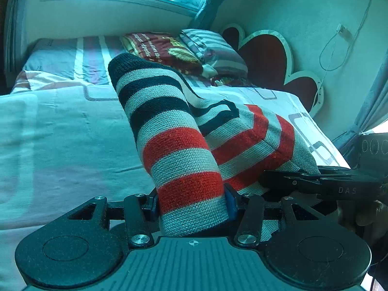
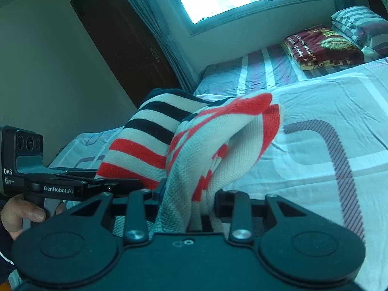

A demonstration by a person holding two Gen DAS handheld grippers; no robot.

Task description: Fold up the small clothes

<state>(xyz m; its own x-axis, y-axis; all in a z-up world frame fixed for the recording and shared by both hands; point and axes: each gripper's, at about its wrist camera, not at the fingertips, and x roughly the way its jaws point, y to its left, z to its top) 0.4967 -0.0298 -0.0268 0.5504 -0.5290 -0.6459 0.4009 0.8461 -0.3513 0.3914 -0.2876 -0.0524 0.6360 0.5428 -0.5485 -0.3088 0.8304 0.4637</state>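
The striped knit garment [image 1: 184, 131] is held up above the bed [image 1: 60, 126], pinched at two places by the two grippers. In the left wrist view the left gripper [image 1: 192, 205] is clamped on a rolled or bunched part of the garment, with its blue-padded fingers [image 1: 231, 205] pressed against the red and grey bands on either side; the cloth rises from the jaws in a column that changes from red and grey stripes to dark and grey stripes towards its top edge. To the right of that column the rest of the garment spreads down and away, and the right gripper [image 1: 286, 181] reaches in from the side against its lower edge. In the right wrist view the right gripper [image 2: 188, 198] is closed on a gathered fold of the same garment [image 2: 218, 140], whose pale inner side shows, and the left gripper [image 2: 101, 186] lies just to the left of it, held by the left hand [image 2: 21, 214]. Beyond the garment, at the far end of the bed, a folded red blanket [image 1: 167, 48] lies beside a striped pillow [image 1: 213, 46]. No container shows in either view.
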